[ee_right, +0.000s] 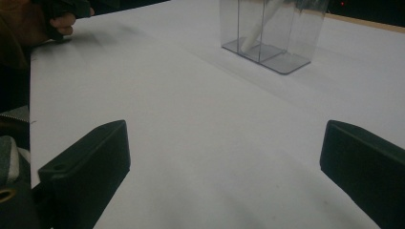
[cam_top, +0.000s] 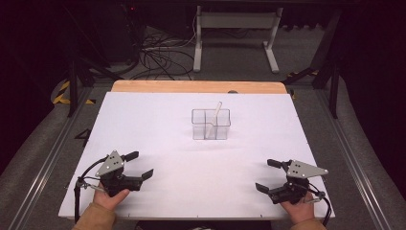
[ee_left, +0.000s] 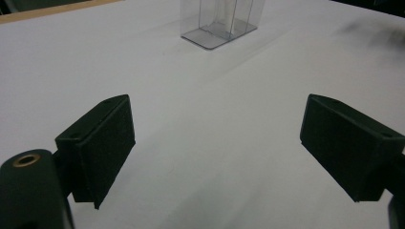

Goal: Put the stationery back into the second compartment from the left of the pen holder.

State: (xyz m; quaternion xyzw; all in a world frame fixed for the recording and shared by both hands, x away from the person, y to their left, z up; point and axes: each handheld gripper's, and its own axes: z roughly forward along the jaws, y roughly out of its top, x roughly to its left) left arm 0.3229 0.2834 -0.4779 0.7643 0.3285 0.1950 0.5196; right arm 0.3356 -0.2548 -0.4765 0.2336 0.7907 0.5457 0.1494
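Left gripper (cam_top: 141, 164) and right gripper (cam_top: 265, 175) rest on the white table (cam_top: 158, 124), jaws apart, empty. Ahead between them: clear box (cam_top: 210, 124) holding a white stick (cam_top: 214, 116).

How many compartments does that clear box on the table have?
4 visible from the high view, in a two-by-two grid inside the clear box: two near, two far. A white stick leans in one.

The desk (cam_top: 158, 120) wore a smooth, matt white sheet, with a strip of pale varnished wood (cam_top: 198, 86) bare along its far edge. The container (cam_top: 210, 124) was clear, glossy plastic with thin partition walls, holding a whitish translucent stick (cam_top: 216, 114). Each gripper, left gripper (cam_top: 141, 166) and right gripper (cam_top: 268, 175), looked matt black plastic, topped by a dull grey metal-looking plate (cam_top: 111, 163).
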